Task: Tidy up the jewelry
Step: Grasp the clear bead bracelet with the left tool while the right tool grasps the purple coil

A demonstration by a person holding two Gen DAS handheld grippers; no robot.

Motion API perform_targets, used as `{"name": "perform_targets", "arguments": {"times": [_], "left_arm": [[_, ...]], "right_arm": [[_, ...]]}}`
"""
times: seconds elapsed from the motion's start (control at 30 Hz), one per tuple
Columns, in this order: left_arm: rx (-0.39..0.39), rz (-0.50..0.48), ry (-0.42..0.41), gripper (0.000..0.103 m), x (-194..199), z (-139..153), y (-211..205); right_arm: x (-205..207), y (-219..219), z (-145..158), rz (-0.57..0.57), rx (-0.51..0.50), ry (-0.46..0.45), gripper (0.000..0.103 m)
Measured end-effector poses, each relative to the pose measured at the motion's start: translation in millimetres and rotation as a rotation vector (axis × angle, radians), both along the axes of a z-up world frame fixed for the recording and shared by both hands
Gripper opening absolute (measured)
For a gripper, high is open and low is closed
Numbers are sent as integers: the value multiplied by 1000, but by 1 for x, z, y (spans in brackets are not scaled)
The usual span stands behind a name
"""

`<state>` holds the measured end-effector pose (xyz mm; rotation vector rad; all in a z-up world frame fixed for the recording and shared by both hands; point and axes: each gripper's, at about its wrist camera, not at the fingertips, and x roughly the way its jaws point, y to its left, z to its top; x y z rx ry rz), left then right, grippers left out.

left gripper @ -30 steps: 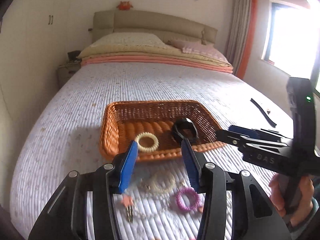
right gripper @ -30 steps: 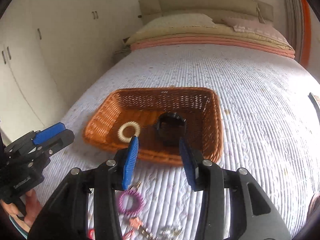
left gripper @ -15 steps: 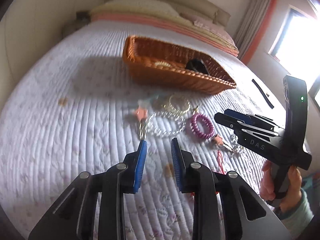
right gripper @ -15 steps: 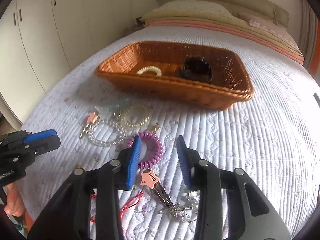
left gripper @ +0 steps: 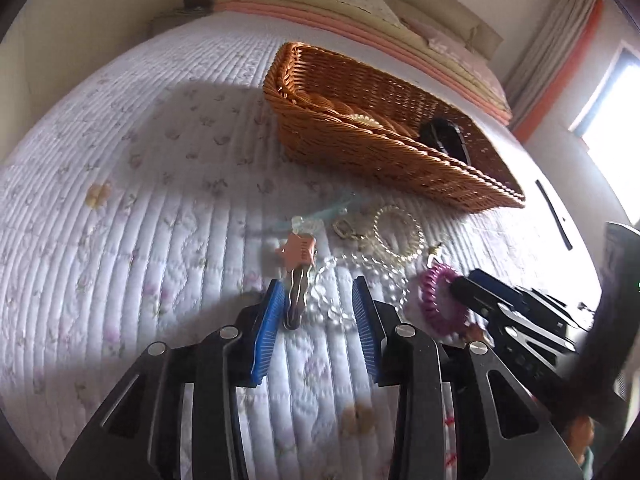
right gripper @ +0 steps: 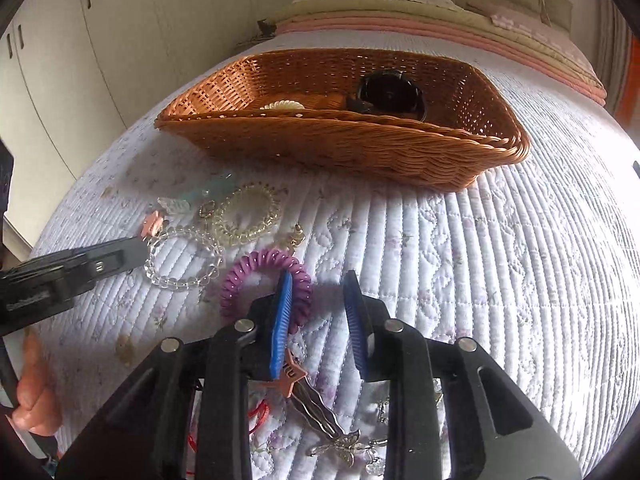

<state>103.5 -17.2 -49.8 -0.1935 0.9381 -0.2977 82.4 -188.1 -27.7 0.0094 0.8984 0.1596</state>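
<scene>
- Quilted white bedcover point(right gripper: 480, 264) spreads under everything, with pillows and white wardrobe doors behind.
- Wicker basket point(right gripper: 360, 148) sits on the cover and holds a black round piece point(right gripper: 390, 94) and a cream ring point(right gripper: 282, 105).
- Loose jewelry lies just in front of the basket: a clear bead bracelet point(right gripper: 180, 258), a pale pearl bracelet point(right gripper: 248, 216), a purple coil band point(right gripper: 260, 276) and a star hair clip point(left gripper: 298, 268).
- Left gripper point(left gripper: 318, 300) has just been opening; its jaws stand apart around the star clip's metal end and the clear beads, not pressing (one pad is just beside the clip).
- Right gripper point(right gripper: 316, 300) has just been closing; its jaws are still apart, one pad over the purple band's edge, nothing clamped.
- Another star clip point(right gripper: 304, 388) lies below the right pads.
</scene>
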Motion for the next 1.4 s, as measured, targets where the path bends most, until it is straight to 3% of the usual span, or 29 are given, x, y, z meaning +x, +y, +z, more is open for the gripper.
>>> {"name": "perform_targets", "arguments": {"times": [0.07, 0.17, 0.23, 0.47, 0.63, 0.77, 0.8, 0.87, 0.97, 1.2, 1.4], "left_arm": [[67, 9, -24, 35, -1, -1, -8], [173, 1, -46, 34, -7, -1, -19], [217, -6, -53, 32, -10, 0, -19], [276, -37, -69, 32, -36, 2, 6], [241, -54, -63, 34, -44, 0, 18], [259, -60, -72, 35, -46, -3, 11], [282, -64, -84, 32, -47, -4, 8], [300, -79, -102, 7, -50, -4, 3], [309, -83, -119, 6, -52, -3, 0], [181, -100, -192, 6, -65, 20, 7], [115, -182, -313, 6, -77, 65, -5]], "right_arm": [[1, 4, -1, 2, -24, -1, 23], [-1, 11, -3, 16, -52, -10, 12], [-3, 12, -3, 14, -62, -15, 10], [-4, 2, -4, -9, -15, -15, 10], [-3, 1, -4, -5, -17, -11, 10], [-3, 3, -4, -6, -25, -17, 10], [-4, 4, -5, -6, -25, -22, 10], [-5, 4, -5, -4, -16, -31, 9], [-10, -4, -3, -1, 24, -47, 9], [-31, -16, 16, 28, 117, -161, 9], [-42, -25, 40, 20, 153, -232, 9]]}}
